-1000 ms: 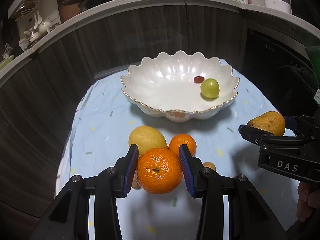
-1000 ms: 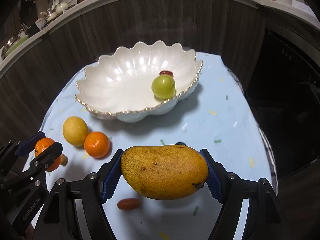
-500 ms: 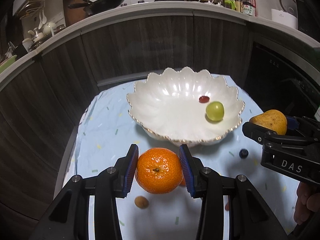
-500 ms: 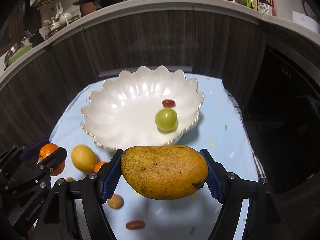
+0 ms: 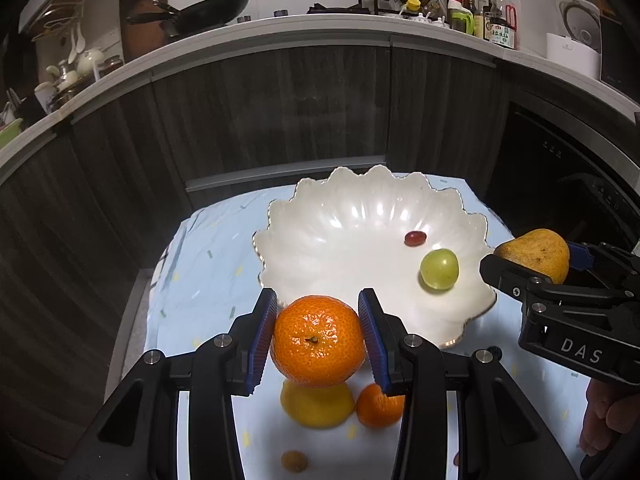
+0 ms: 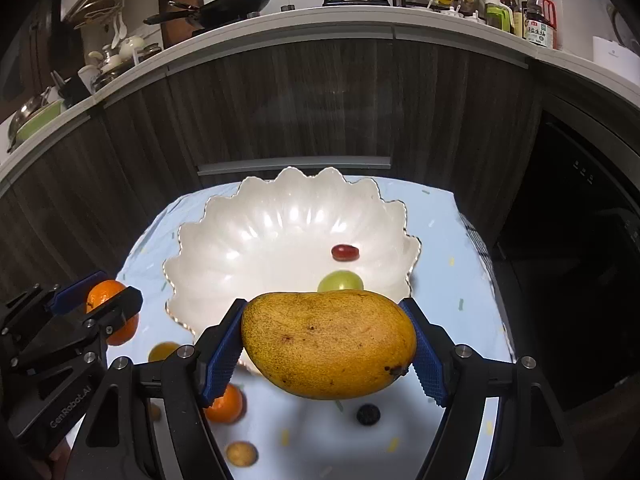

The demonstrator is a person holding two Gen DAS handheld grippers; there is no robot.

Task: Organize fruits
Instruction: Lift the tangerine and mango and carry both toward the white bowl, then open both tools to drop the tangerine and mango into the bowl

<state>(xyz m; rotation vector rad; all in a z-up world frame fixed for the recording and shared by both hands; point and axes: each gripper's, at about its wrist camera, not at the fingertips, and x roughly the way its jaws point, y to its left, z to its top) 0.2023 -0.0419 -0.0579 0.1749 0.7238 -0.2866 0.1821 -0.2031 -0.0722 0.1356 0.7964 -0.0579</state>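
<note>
My left gripper (image 5: 317,338) is shut on a large orange (image 5: 318,340), held in the air before the near rim of the white scalloped bowl (image 5: 320,240). My right gripper (image 6: 328,346) is shut on a yellow mango (image 6: 328,346), held above the bowl's near edge (image 6: 240,240). The bowl holds a green grape (image 5: 439,269) and a red grape (image 5: 415,238). On the cloth lie a lemon (image 5: 317,404), a small orange (image 5: 378,406) and a small brown fruit (image 5: 294,461). The right gripper with the mango (image 5: 536,254) shows at the right of the left wrist view.
The light blue cloth (image 5: 200,272) covers a small table before dark cabinet fronts (image 5: 280,112). A dark berry (image 6: 368,414) and a small yellow-brown fruit (image 6: 241,453) lie near the table's front. A counter with a wok (image 5: 208,10) and bottles runs behind.
Both grippers have risen and moved toward the bowl with their fruits. The loose fruits on the cloth now lie lower in view, under the grippers.
</note>
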